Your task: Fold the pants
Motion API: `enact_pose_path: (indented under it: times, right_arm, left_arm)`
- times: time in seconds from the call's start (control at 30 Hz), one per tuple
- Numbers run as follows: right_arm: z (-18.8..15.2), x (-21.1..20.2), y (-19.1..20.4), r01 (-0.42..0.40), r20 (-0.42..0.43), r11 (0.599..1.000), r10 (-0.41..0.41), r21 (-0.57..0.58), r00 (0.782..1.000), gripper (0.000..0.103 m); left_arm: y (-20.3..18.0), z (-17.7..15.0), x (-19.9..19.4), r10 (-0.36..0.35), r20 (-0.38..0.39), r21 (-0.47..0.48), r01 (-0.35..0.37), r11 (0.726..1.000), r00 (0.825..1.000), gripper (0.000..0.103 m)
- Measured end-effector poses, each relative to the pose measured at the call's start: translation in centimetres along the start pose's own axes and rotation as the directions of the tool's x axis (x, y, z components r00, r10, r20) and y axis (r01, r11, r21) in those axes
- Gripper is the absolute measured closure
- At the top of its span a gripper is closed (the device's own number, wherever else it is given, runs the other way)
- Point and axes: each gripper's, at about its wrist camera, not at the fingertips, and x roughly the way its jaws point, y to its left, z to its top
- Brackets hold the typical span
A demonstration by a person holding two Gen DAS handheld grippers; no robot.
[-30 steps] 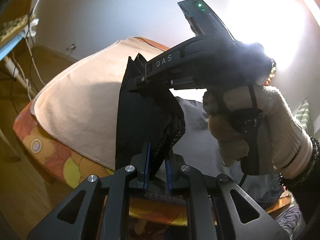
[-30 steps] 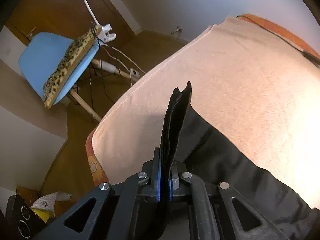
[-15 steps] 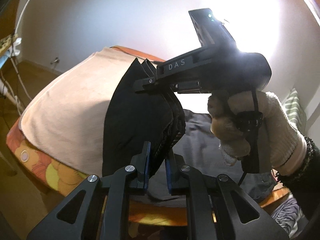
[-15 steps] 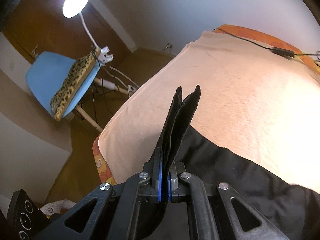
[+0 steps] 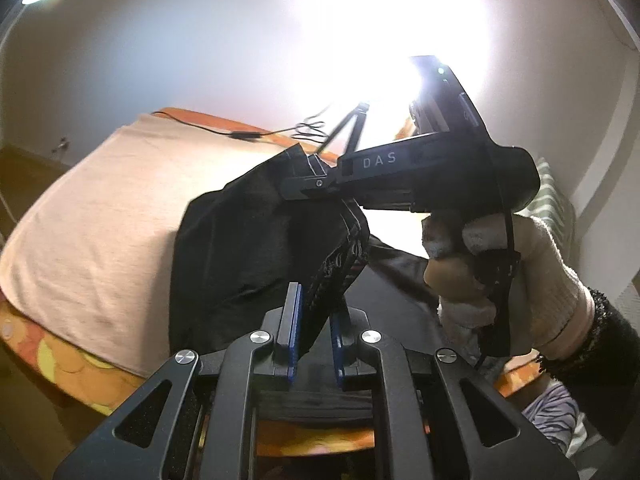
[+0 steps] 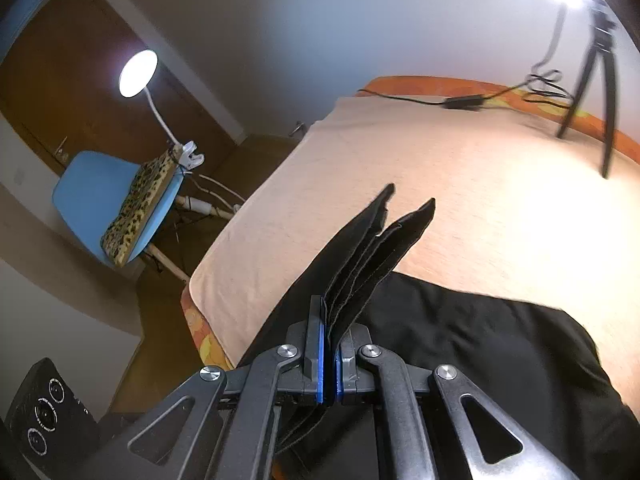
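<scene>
Two grippers, one pair of black pants (image 5: 248, 248) — left gripper (image 5: 314, 332) pinches the bunched waistband, right gripper (image 6: 329, 344) is clamped on stacked fabric edges. Pants are lifted above the beige sheet (image 6: 460, 184) on the bed, the rest trailing on it. One tripod (image 6: 592, 64), one cable (image 6: 464, 101), one blue chair (image 6: 92, 196), one lamp (image 6: 138, 73).

Both claws (image 5: 314, 334) (image 6: 328, 354) clamped (gloved right hand (image 5: 500, 276))

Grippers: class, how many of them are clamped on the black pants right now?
2. The left gripper pinches a bunched edge; the right gripper clamps folded layers of the pants, lifted above the bed.
</scene>
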Motion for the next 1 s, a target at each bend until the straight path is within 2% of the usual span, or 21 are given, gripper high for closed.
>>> enact_pose_path:
  times: [0.27,0.5,0.8,1.0]
  right_arm:
    - [-2.6,-4.4,-3.4,0.031,0.051,0.998,-0.034,0.053,0.998,0.102]
    - [-5.7,-7.6,-7.5,0.083,0.060,0.990,-0.090,0.118,0.994,0.102]
    - [-10.1,-11.1,-13.1,0.119,0.072,0.971,-0.137,0.207,0.988,0.102]
    - [-13.1,-13.6,-16.3,0.125,0.087,0.957,-0.152,0.260,0.984,0.102]
  left_arm:
    - [-4.9,-0.9,1.7,-0.077,-0.050,0.076,0.081,0.994,0.996,0.092]
    - [-8.6,-1.4,4.9,-0.140,-0.119,0.128,0.155,0.980,0.983,0.092]
    - [-13.5,-2.9,9.2,-0.197,-0.221,0.189,0.240,0.952,0.955,0.092]
    - [-17.1,-4.1,10.0,-0.238,-0.274,0.220,0.302,0.928,0.932,0.092]
